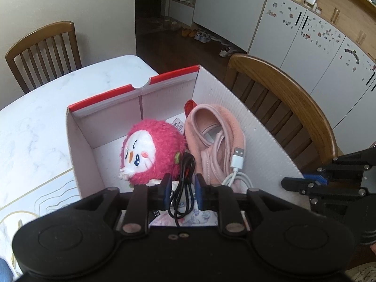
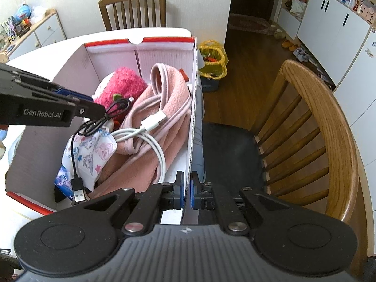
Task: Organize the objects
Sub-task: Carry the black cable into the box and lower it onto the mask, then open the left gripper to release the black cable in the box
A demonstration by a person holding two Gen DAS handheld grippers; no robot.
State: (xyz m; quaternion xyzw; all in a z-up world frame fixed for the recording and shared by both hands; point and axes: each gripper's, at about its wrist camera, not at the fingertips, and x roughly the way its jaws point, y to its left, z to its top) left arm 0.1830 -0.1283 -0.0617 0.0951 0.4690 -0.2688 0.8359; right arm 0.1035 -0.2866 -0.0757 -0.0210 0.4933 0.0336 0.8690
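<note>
— Where's the job at?

— Mostly packed, I judge. Ahead of my left gripper (image 1: 181,188) the box (image 1: 246,127) already holds the pink plush (image 1: 150,150), pink cloth (image 1: 211,127) and white cable (image 1: 237,164). The jaws are part open, with the coiled black cable (image 1: 183,183) between them, hanging over the box; whether they pinch it, I can't tell.

— And the right?

— My right gripper (image 2: 187,193) is nearly closed around the box's side wall, steadying it. Only lowering that cable remains.

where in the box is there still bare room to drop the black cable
Bare floor shows in the box only at its left side, between the left wall and the pink plush. The right half is crowded: pink slipper and white cable. Left gripper holds the black cable.
</note>
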